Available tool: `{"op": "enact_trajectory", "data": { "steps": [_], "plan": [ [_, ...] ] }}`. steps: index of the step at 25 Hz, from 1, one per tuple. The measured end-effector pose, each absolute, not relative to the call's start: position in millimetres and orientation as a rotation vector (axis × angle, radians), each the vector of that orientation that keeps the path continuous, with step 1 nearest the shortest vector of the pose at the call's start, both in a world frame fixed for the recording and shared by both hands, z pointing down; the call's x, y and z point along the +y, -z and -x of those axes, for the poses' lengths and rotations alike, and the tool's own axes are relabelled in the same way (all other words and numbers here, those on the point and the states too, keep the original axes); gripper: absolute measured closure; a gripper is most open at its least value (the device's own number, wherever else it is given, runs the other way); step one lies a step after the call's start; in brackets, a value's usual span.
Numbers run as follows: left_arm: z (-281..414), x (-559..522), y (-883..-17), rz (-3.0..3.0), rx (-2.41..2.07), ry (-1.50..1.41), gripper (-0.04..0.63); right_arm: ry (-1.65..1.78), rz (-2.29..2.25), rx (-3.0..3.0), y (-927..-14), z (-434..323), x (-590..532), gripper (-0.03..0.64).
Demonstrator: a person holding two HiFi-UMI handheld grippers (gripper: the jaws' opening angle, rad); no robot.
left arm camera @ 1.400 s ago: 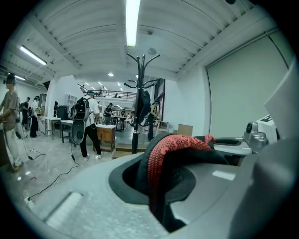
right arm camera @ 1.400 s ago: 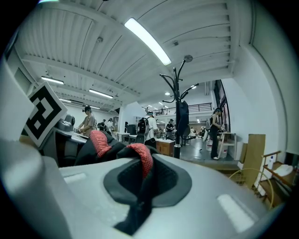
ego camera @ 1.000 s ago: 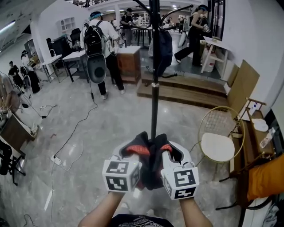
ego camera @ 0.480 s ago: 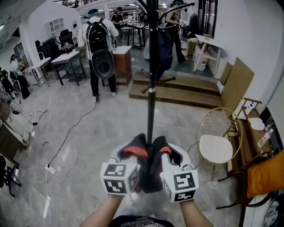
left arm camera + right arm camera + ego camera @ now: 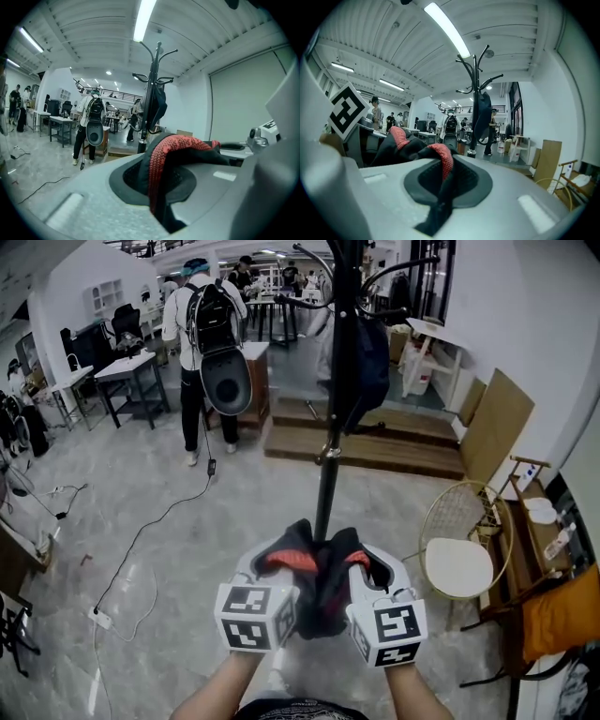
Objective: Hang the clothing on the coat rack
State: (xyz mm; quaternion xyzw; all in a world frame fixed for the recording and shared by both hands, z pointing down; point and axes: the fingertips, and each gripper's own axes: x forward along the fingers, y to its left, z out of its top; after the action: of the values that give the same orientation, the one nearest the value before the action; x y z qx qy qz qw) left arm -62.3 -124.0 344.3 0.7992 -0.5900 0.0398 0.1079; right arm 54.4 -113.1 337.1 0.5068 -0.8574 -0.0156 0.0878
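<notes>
Grey polished floor, big open workroom, white wall down the right side, strip lights on the ceiling in both gripper views. A low wooden step crosses the upper middle.

Around:
- Person with a backpack upper left, back to the camera, tables beside them. More people far back, too small to tell much.
- Black cable snakes down the left floor to a power strip.
- Wire chair with a white seat right of centre, near the rack pole.
- Brown board leans on the right wall.
- Orange cushion at the right edge.

Coat rack: black pole, upright, up the centre of the frame, curved hooks at the top. A dark garment hangs on its right side. The pole's foot is hidden behind the grippers and what they hold.

Clothing: black with red trim, lower centre, off the floor, in front of the pole in the head view. It is bunched, its long axis left-to-right across the frame, spanning from one gripper to the other. The red edge arches up at each jaw and the slack hangs down between the marker cubes.

Left gripper: jaws clamped on the clothing's left part, red trim pinched in the slit. Right gripper: jaws clamped on the right part the same way. The grippers sit side by side, close together, both aimed at the pole.
</notes>
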Motion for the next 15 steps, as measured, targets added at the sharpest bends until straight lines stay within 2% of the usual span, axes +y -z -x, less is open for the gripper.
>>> {"op": "enact_trajectory", "data": {
  "steps": [15],
  "plan": [
    [112, -200, -323, -2.425, -1.669, -0.074, 0.578, 0.083, -1.713, -2.430, -315, -53, -184, 0.597]
  ]
}}
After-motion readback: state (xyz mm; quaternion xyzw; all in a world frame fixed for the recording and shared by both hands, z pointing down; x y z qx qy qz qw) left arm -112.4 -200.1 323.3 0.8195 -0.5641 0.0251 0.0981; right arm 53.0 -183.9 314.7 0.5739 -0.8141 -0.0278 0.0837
